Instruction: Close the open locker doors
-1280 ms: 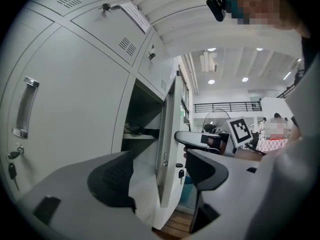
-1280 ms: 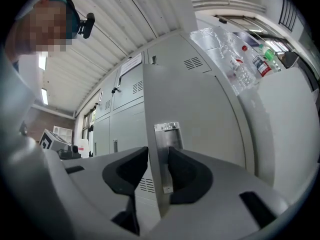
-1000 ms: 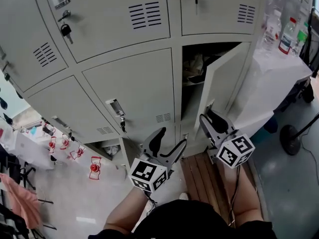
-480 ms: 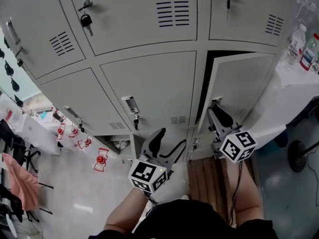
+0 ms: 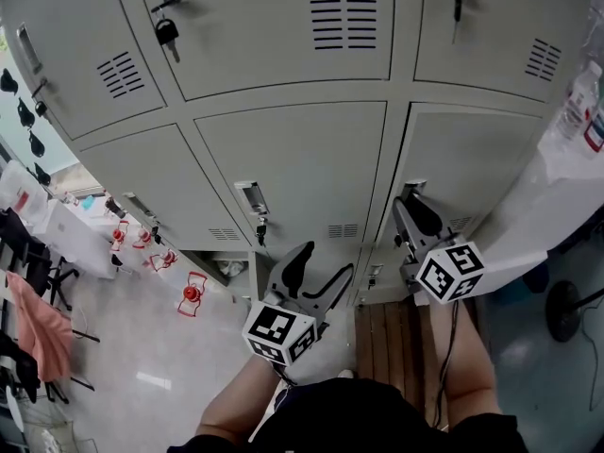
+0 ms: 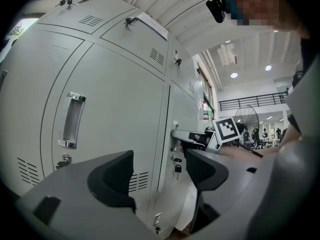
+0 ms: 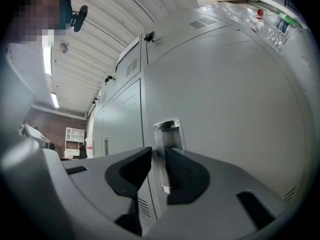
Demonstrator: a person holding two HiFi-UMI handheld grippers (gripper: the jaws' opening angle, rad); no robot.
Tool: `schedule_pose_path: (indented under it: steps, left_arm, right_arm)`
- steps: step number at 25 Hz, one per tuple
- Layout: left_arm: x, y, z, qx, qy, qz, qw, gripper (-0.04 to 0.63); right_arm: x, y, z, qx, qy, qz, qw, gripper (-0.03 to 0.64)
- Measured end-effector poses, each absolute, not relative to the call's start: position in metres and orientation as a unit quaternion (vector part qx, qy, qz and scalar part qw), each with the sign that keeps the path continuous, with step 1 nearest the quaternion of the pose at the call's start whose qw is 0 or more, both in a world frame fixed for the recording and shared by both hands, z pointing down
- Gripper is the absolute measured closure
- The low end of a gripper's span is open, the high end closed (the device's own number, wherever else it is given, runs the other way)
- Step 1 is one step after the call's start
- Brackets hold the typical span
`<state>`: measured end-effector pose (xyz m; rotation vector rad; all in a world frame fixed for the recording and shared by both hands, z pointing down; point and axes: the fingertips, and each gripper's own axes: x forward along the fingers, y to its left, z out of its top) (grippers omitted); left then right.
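Note:
The grey locker door [image 5: 472, 168] at the right of the middle row now lies flush with the bank, with no dark gap around it. My right gripper [image 5: 408, 211] points at its metal handle [image 5: 413, 188]. In the right gripper view the jaws have just been closing, and the gripper [image 7: 159, 166] is shut on the handle's [image 7: 168, 131] thin edge. My left gripper [image 5: 324, 264] hangs lower and to the left, open with nothing between its jaws. The left gripper [image 6: 162, 171] faces the shut middle door [image 6: 115, 129].
A small bottom compartment [image 5: 219, 270] left of my left gripper stands open with things inside. Keys hang in the upper doors' locks [image 5: 165, 34]. Wooden boards [image 5: 392, 347] lie below the lockers. Bottles [image 5: 587, 111] stand on a white surface at the right. Red items [image 5: 192, 293] lie on the floor.
The right door swung from half open to flush with the bank, hiding the compartment behind it. My right gripper went in with it. The left gripper barely shifted.

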<state>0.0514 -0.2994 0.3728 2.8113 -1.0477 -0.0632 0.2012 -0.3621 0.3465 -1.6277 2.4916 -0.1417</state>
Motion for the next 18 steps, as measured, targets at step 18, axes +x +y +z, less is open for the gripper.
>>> schedule_pose_path:
  steps: [18]
  left_arm:
    - [0.051,-0.305,0.378,0.923,-0.377,-0.018,0.073,0.255]
  right_arm:
    - [0.201,-0.381,0.348,-0.537,0.84,-0.028,0.075,0.534]
